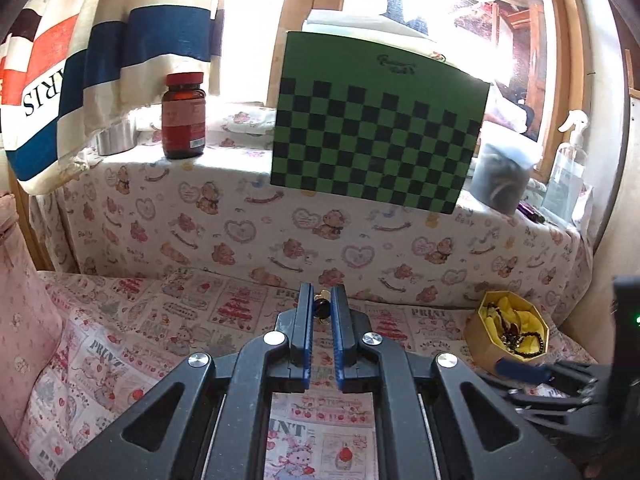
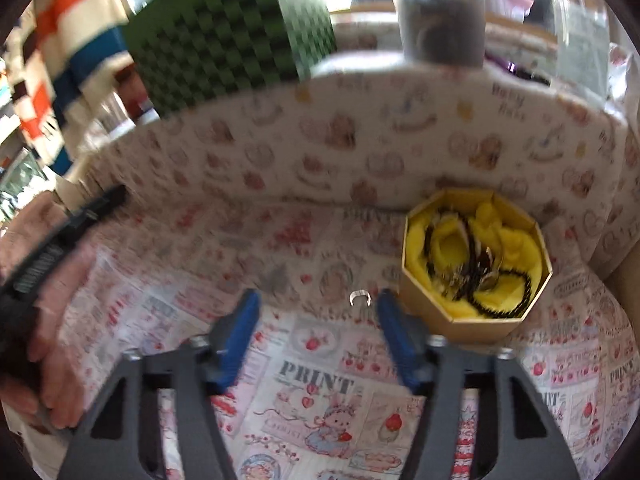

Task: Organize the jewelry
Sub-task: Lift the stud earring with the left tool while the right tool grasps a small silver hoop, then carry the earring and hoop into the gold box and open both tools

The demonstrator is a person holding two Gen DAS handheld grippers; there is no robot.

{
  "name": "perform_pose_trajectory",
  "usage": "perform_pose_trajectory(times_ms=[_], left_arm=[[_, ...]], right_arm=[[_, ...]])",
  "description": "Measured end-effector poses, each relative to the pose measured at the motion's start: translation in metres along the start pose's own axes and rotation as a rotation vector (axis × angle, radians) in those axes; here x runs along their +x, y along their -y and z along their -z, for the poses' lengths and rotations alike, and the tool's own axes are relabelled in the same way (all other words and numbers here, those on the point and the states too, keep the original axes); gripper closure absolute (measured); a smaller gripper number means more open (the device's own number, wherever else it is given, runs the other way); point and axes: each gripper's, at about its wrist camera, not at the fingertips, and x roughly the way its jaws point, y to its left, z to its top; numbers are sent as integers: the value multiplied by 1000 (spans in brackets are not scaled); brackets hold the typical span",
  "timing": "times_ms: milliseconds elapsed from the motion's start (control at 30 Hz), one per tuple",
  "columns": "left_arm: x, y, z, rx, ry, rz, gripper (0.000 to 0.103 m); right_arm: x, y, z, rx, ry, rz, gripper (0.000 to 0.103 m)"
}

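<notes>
My left gripper (image 1: 322, 292) is shut on a small gold and black jewel (image 1: 321, 309), held above the printed cloth (image 1: 168, 320). An octagonal cardboard box (image 1: 478, 338) with yellow lining holds dark bead strings and stands at the right. In the right wrist view the same box (image 2: 424, 296) is just right of my right gripper (image 2: 317, 298). That gripper's blue fingers (image 2: 240, 332) stand apart over the cloth. A small silver clasp (image 2: 359, 298) lies on the cloth between the tips, nearer the right finger and untouched. This view is blurred. A hand holds the left gripper (image 2: 60, 236) at the far left.
A cloth-covered ledge (image 1: 280, 224) rises behind the surface. On it stand a green checkered board (image 1: 380, 128), a brown bottle (image 1: 184, 116), a grey tub (image 1: 500, 180) and a clear spray bottle (image 1: 568, 172). A striped cloth (image 1: 100, 60) hangs at the upper left.
</notes>
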Motion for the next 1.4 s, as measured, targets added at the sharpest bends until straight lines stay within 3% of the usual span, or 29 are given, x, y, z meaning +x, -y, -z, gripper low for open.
perform_pose_trajectory(times_ms=[267,333,567,767,1000,1033,1300,1367,1400], left_arm=[[1,3,0,11,-3,4,95],[1,4,0,16,-1,-4,95],[1,3,0,10,-2,11,95],[-1,4,-1,6,1,18,95],[-1,5,0,14,4,8,95],[-1,5,0,13,4,7,95],[-1,2,-1,6,9,11,95],[-2,3,-1,6,9,12,95],[-2,3,-1,7,9,11,95]], right_arm=[[36,-1,-8,37,-67,109,69],[42,-3,-10,32,-79,121,74],[55,-8,-14,9,-82,191,79],[64,-7,-20,14,-84,185,82],[70,2,-15,22,-75,183,94],[67,3,-14,25,-71,185,100],[46,6,-18,54,-37,134,99],[43,5,-21,44,-36,121,94],[43,4,-22,39,-41,125,85]])
